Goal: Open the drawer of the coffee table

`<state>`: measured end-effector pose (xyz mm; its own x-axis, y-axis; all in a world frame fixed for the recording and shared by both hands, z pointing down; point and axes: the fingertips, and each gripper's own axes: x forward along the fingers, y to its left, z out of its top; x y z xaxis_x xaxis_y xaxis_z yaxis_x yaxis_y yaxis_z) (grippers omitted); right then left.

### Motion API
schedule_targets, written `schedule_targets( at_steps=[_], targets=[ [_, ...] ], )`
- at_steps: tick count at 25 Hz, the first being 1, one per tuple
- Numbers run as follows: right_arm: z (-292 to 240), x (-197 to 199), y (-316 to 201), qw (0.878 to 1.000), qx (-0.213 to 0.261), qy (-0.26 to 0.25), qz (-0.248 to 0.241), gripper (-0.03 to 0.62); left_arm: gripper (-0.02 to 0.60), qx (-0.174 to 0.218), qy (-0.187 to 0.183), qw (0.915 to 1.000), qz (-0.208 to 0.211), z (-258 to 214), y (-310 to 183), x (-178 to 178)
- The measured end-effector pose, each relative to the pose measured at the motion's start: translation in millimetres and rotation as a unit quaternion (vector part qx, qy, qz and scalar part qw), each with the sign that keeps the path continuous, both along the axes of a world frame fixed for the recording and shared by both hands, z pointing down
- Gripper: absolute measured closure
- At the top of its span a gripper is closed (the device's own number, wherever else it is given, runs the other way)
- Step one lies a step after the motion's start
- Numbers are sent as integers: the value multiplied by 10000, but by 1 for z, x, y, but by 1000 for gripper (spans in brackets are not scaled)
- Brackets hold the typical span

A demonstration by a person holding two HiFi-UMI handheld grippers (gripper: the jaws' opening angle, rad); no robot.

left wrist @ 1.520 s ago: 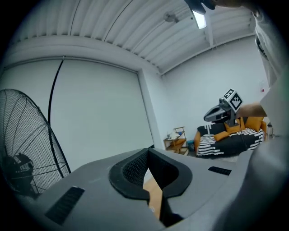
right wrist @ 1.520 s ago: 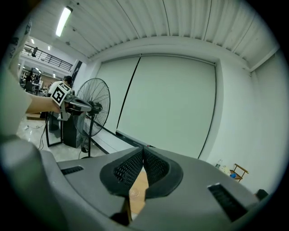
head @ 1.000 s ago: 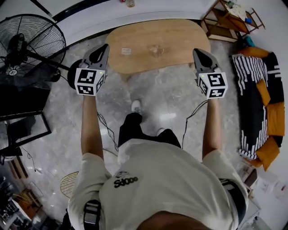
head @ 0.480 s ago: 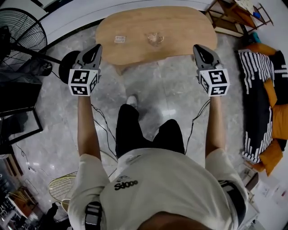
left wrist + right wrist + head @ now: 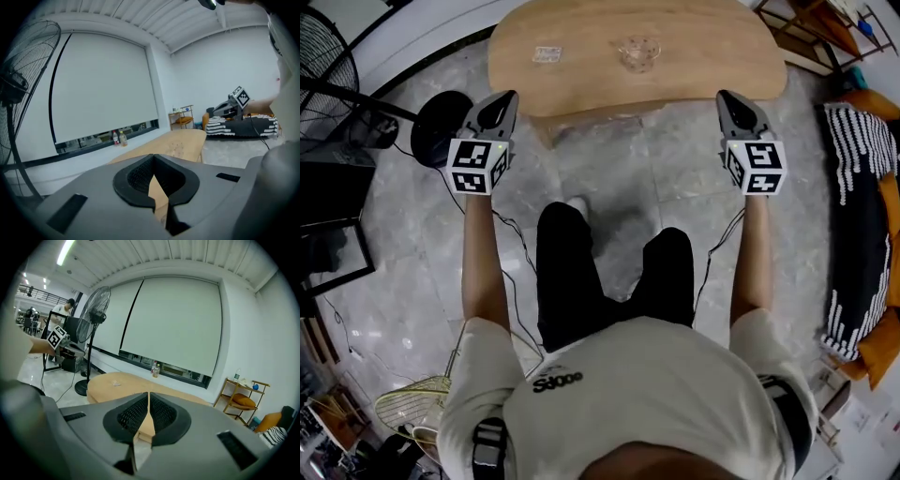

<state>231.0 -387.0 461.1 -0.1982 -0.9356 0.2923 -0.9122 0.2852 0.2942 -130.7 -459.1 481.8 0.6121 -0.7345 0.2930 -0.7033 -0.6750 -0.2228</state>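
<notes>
The oval wooden coffee table (image 5: 694,47) stands in front of me at the top of the head view. A wooden apron (image 5: 609,114) runs under its near edge; I cannot make out a drawer front or handle on it. My left gripper (image 5: 501,101) is held just short of the table's left end, jaws shut and empty. My right gripper (image 5: 735,99) hangs by the table's right end, also shut with nothing in it. Both point at the table's near side. In the left gripper view (image 5: 153,161) and the right gripper view (image 5: 148,401) the pads meet, with the tabletop (image 5: 112,380) beyond.
A glass dish (image 5: 637,52) and a small wrapper (image 5: 547,54) lie on the tabletop. A standing fan's round base (image 5: 439,141) sits on the floor left of the table. A striped sofa (image 5: 862,178) lies to the right, a wooden shelf (image 5: 820,23) behind it. Two bottles (image 5: 154,369) stand on the window ledge.
Both grippers have dropped lower, still shut, while the person has bent the knees. The table now looks larger and nearer at the top of the head view.
</notes>
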Motion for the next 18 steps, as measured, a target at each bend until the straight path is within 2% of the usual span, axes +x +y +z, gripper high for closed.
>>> schedule_targets(
  at_steps=[5,12,15,18],
  targets=[
    [69,7,8,9996,59,237,-110,586,565,100,66,9998,-182,69,3,-10],
    [140,18,27,9998,120,131,-86,586,565,23,-73,9994,-327,158,31,-24],
    [158,16,32,9997,156,148,-148,586,565,45,64,9988,-473,180,41,-25],
    [179,15,37,9996,126,102,-210,586,565,17,372,9970,-681,194,47,-25]
  ],
)
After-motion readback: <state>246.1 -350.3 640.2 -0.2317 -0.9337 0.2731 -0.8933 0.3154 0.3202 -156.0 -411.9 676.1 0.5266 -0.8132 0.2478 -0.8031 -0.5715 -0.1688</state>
